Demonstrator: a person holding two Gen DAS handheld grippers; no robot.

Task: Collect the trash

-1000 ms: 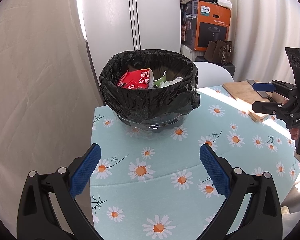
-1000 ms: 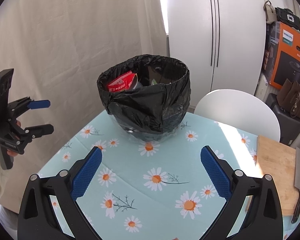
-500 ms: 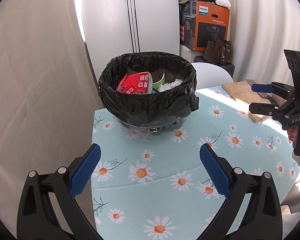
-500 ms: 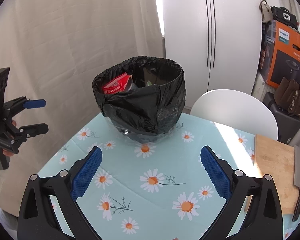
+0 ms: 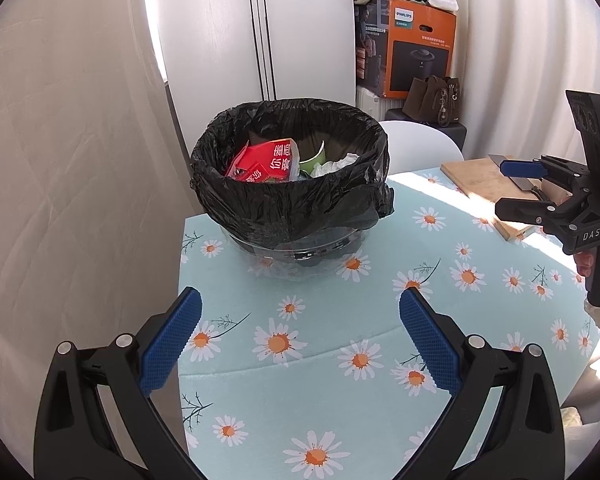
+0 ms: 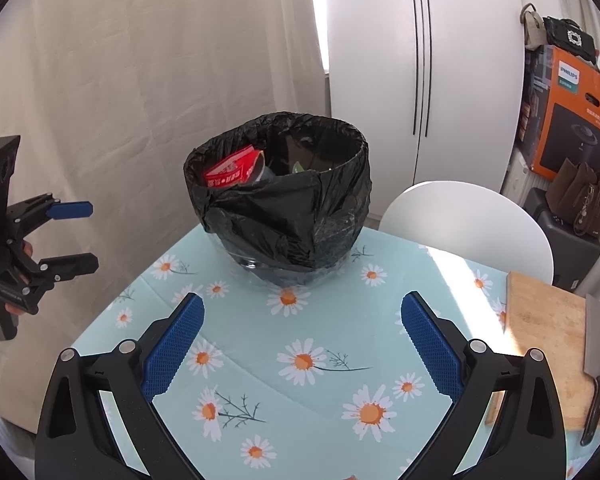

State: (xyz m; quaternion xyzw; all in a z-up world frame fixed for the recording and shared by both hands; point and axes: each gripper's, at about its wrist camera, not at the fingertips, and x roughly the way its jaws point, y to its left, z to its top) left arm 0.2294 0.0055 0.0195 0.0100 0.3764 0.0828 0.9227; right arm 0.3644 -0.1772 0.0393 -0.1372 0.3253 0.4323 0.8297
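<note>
Both tools (image 5: 300,334) (image 6: 299,334) have drawn back from the bin (image 5: 290,196), spread wide, empty, bare tablecloth (image 5: 340,320) between

The black bag (image 5: 292,204) hides most of the clear bin (image 5: 300,248) under it, so the lower trash is out of sight. The red packet (image 5: 266,162) has print too warped to read. In the right wrist view the cleaver (image 6: 594,364) handle and cutting board (image 6: 548,344) run off the edge.
</note>
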